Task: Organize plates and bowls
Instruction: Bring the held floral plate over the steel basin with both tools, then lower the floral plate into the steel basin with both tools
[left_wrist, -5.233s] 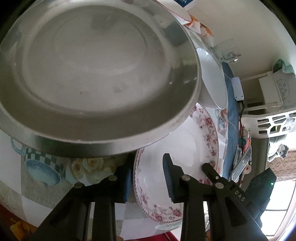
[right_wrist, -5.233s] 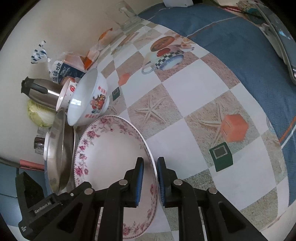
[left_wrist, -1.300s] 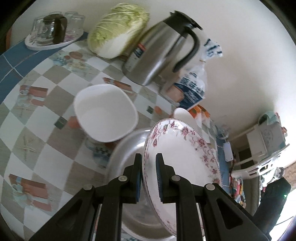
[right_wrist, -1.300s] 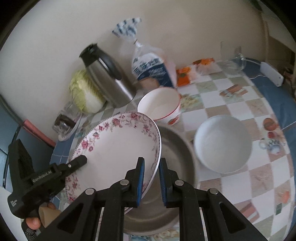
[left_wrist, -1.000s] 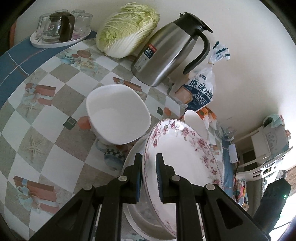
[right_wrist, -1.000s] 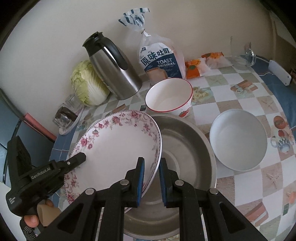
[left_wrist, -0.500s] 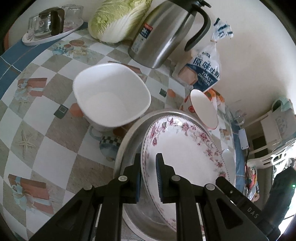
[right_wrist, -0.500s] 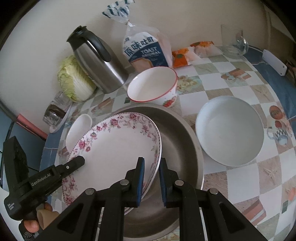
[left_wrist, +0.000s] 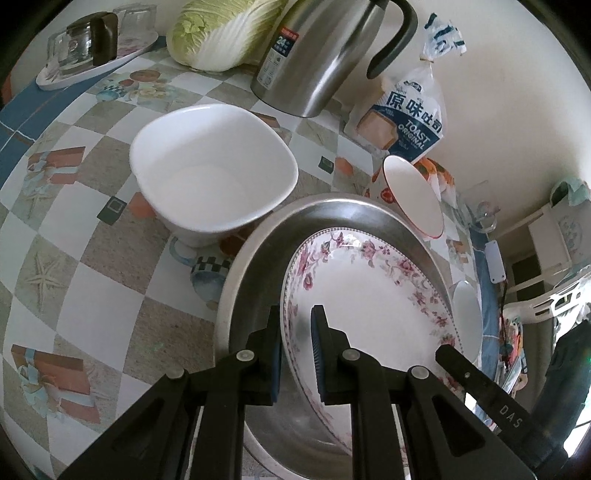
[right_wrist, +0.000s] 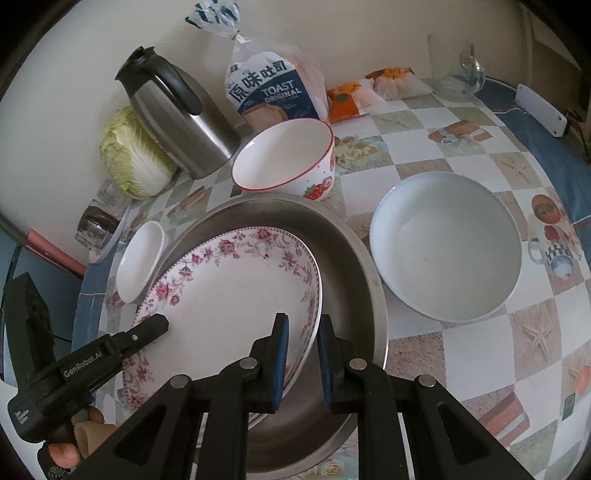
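Surface (right_wrist: 461, 158): checkered pictorial cloth with blue border, set against a cream wall (right_wrist: 74, 55). White plastic furniture (left_wrist: 546, 229) visible beyond the far end.

Rose-patterned white ceramic plate (right_wrist: 229, 295) lies tilted inside the wide stainless-steel basin (right_wrist: 354, 258). Left hand-held gripper (left_wrist: 297, 350) and right hand-held gripper (right_wrist: 301, 354) each straddle the plate's rim from opposite sides, jaws slightly apart; contact with the rim cannot be told.

Around the basin: red-rimmed strawberry bowl (right_wrist: 284, 158), plain shallow white bowl (right_wrist: 447, 243), squarish white bowl (left_wrist: 214, 170). Behind: steel thermal jug (right_wrist: 177, 110), bagged toast loaf (right_wrist: 269, 88), napa cabbage (right_wrist: 133, 155), tray of glasses (left_wrist: 88, 48).
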